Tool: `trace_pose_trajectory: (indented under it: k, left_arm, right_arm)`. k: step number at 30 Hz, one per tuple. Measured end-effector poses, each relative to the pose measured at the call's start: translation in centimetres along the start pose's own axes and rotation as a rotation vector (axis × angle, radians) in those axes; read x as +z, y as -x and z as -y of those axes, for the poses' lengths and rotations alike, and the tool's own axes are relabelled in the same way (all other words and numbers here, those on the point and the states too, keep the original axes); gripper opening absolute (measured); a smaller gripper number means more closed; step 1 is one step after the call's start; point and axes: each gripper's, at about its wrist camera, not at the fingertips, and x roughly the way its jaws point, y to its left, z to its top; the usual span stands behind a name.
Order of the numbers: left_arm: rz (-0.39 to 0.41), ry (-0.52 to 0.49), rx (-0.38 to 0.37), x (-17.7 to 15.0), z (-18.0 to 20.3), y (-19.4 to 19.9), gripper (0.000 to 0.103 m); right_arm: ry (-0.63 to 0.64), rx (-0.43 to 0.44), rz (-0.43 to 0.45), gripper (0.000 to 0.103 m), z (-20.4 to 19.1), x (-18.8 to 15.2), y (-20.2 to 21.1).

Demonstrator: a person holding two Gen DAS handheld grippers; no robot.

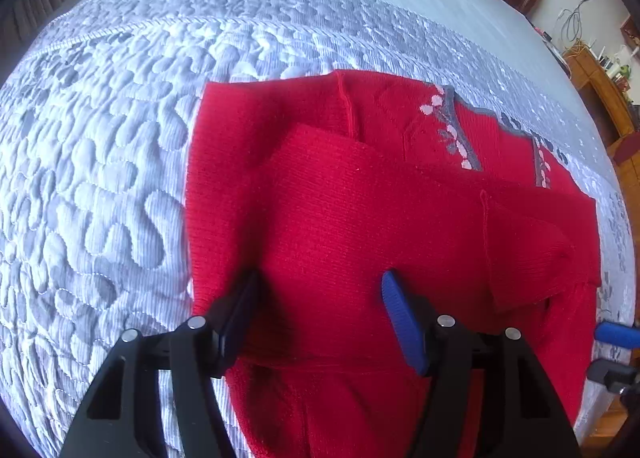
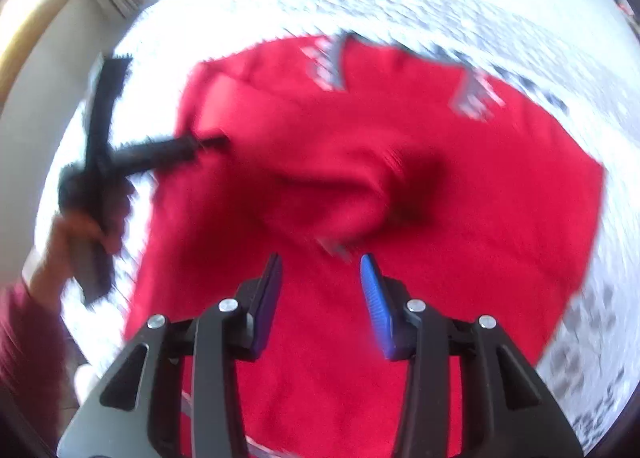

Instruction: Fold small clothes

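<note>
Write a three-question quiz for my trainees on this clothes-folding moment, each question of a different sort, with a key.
1. True or false: the left gripper has its fingers clamped on the cloth.
2. What lies folded across the red sweater? A) a sleeve B) a towel C) a sock
3. What surface does the sweater lie on?

Key
1. False: both grippers, the right gripper too, stand open above the cloth with nothing between the fingers.
2. A: a sleeve lies across the body.
3. A pale quilted bedspread.
</note>
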Motion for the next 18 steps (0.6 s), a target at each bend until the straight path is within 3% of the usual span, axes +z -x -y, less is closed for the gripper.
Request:
trace_pose_trajectory:
  k: [3, 8, 10, 14, 16, 18]
  left_arm:
    - [-0.005, -0.006, 0.003, 0.1, 0.1, 0.0, 0.065]
    - [-0.006, 0.004, -0.001, 0.1, -0.1, -0.2, 0.065]
    - [-0.004, 0.011, -0.008, 0.1, -0.2, -0.3, 0.065]
    - [0.000, 0.013, -0.008, 0.1, -0.2, -0.4, 0.066]
    - [0.003, 0.024, -0.014, 0.1, -0.3, -0.5, 0.065]
    - [0.006, 0.027, -0.017, 0.1, -0.4, -0.4, 0.065]
  right_arm:
    - [-0.002, 0.003, -0.038, 0.040, -1.5, 3.6, -1.8]
    - [-0.037, -0.051, -0.122, 0.040, -1.3, 5.5, -6.0]
    - [-0.058, -0.073, -0.151, 0.046, -1.1, 5.8, -7.6]
    - [-0.058, -0.062, -0.169, 0.069, -1.5, 6.2, -9.4]
    - [-0.044, -0.090, -0.161, 0.064, -2.0, 6.3, -9.8]
    - [-0.023, -0.125, -0.155, 0.040, -1.9, 6.2, -9.9]
